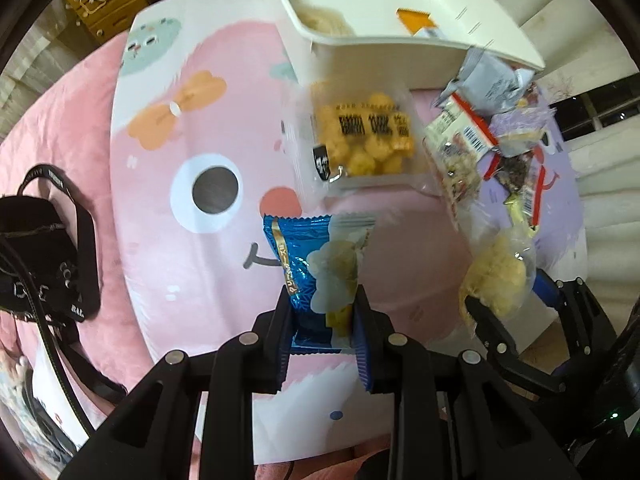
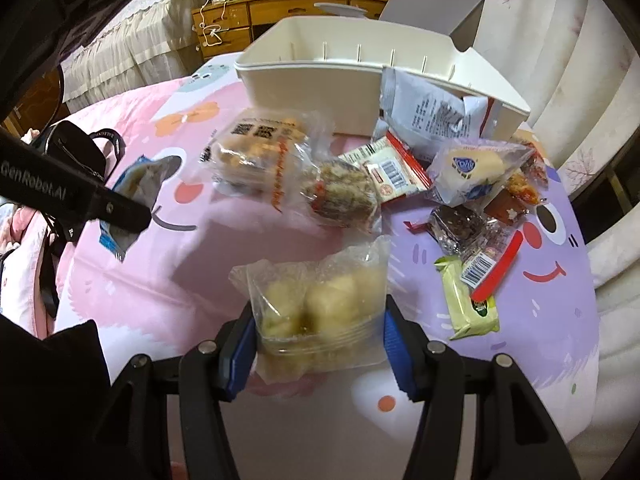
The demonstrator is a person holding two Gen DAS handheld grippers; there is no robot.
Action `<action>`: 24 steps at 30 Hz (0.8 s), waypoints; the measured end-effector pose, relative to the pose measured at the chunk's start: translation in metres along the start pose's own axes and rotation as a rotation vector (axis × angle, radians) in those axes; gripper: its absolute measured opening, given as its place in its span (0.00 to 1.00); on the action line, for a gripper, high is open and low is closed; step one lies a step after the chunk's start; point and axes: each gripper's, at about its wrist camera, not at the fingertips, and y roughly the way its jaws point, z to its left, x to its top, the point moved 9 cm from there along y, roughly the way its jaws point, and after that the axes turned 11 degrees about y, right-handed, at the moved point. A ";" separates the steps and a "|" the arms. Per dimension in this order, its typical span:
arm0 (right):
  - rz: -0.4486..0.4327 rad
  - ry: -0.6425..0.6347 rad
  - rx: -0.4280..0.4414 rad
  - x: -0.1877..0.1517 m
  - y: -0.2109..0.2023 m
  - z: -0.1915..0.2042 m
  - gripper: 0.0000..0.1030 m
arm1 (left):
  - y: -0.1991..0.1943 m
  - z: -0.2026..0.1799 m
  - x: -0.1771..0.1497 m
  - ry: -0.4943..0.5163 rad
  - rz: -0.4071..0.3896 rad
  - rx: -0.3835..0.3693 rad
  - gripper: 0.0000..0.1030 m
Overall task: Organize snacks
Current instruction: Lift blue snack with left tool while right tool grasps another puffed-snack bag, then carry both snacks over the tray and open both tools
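The left gripper [image 1: 322,308] is clamped tight on a blue foil snack packet [image 1: 316,276], holding it above the cartoon-printed pink cloth [image 1: 192,248]. The right gripper [image 2: 320,336] has its jaws partway closed on a clear bag of pale puffs [image 2: 320,300], the blue pads pressing its sides. A white storage bin [image 2: 320,80] stands beyond, a loose pile of wrapped snacks [image 2: 460,184] lying just before it.
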 end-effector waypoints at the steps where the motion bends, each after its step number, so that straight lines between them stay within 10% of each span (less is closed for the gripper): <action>1: -0.003 -0.001 -0.005 0.001 -0.003 0.001 0.55 | -0.004 0.001 -0.001 0.007 -0.008 -0.003 0.24; 24: -0.153 0.075 0.002 0.108 -0.054 -0.011 0.55 | -0.092 0.007 0.103 0.041 -0.256 0.039 0.24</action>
